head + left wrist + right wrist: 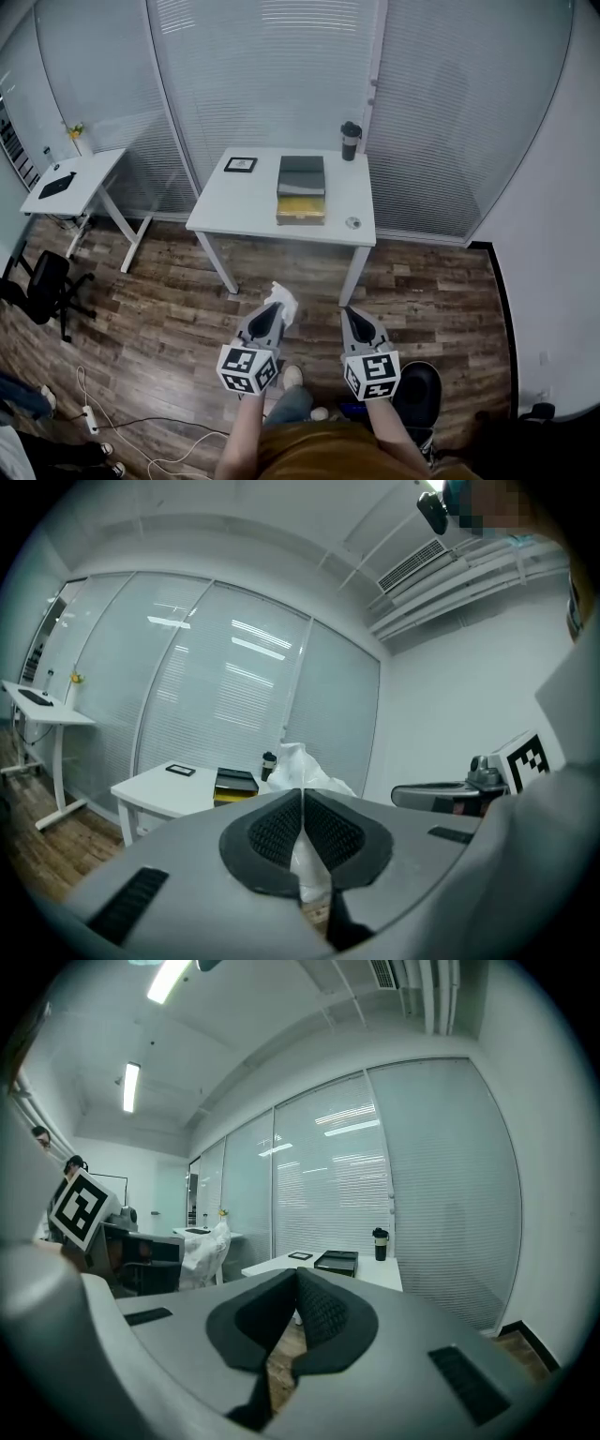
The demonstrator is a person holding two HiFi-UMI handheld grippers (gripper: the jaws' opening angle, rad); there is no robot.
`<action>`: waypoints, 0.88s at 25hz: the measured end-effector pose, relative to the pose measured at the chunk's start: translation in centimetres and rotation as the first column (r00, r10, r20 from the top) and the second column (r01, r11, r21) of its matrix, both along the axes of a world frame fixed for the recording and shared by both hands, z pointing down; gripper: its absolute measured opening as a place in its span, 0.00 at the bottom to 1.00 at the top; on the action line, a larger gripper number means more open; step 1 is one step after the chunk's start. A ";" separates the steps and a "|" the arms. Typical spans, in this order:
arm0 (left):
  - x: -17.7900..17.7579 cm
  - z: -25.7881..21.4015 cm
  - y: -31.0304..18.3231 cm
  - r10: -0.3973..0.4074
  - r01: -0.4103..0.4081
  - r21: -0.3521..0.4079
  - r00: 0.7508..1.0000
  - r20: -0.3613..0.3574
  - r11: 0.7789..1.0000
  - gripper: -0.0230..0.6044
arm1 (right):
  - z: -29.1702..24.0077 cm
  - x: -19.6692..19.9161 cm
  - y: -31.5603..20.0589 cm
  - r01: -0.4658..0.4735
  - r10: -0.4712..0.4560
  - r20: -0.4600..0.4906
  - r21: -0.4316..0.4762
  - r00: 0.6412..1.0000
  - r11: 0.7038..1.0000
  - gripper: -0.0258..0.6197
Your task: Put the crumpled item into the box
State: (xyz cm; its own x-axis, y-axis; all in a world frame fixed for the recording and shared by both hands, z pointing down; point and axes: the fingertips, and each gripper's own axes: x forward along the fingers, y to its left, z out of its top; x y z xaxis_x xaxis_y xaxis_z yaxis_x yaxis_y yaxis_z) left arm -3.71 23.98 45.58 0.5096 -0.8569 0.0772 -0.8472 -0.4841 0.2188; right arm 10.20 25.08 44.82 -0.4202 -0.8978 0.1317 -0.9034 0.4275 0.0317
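My left gripper (277, 309) is shut on a crumpled white item (283, 302), which sticks out past its tips; in the left gripper view the crumpled white item (302, 771) bulges above the closed jaws of the left gripper (302, 803). My right gripper (351, 317) hangs beside it, shut and empty, as the right gripper (292, 1288) shows in its own view. Both are held over the wooden floor, well short of the white table (253, 202). On that table stands the open black and yellow box (301, 189).
A black tumbler (351, 141), a small framed black square (240, 165) and a small round object (352, 222) share the table. A second white desk (70, 183) stands at the left, with a black office chair (42, 286) near it. Cables lie on the floor (122, 422).
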 end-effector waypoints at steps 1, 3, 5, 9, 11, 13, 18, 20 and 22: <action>0.0 0.1 -0.4 -0.003 0.003 -0.001 1.000 -0.003 1.000 0.09 | 0.0 0.1 -0.3 -0.001 0.001 -0.002 0.000 1.000 1.000 0.06; 0.0 0.2 -1.2 -0.005 0.005 -0.001 1.000 -0.008 1.000 0.09 | 0.1 0.5 -1.1 -0.006 0.006 -0.003 -0.001 1.000 1.000 0.06; 0.2 0.3 -2.2 -0.006 0.006 -0.004 1.000 -0.013 1.000 0.09 | 0.3 0.8 -2.1 -0.011 0.011 -0.003 -0.007 1.000 1.000 0.06; 0.6 1.4 -5.3 -0.005 0.005 -0.024 1.000 -0.018 1.000 0.09 | 1.2 1.3 -5.3 -0.015 0.015 -0.006 -0.023 1.000 1.000 0.06; 0.7 1.9 -7.5 -0.004 0.003 -0.032 1.000 -0.018 0.999 0.09 | 1.7 1.5 -7.5 -0.018 0.018 -0.005 -0.031 1.000 0.999 0.06; 0.7 2.4 -10.2 -0.003 0.002 -0.039 1.000 -0.017 0.999 0.09 | 2.2 1.6 -10.2 -0.019 0.019 -0.004 -0.041 1.000 0.999 0.06; 0.1 3.0 -18.3 0.000 0.000 -0.060 1.000 -0.009 0.998 0.09 | 3.3 0.9 -18.3 -0.017 0.017 -0.001 -0.068 1.000 0.998 0.06; -0.2 3.0 -22.0 0.004 -0.005 -0.069 1.000 -0.008 0.998 0.09 | 3.4 0.5 -22.0 -0.018 0.018 -0.005 -0.078 1.000 0.997 0.06; -0.7 3.1 -25.9 0.007 -0.008 -0.081 1.000 -0.009 0.997 0.09 | 3.5 0.0 -25.6 -0.020 0.019 -0.012 -0.091 1.000 0.996 0.06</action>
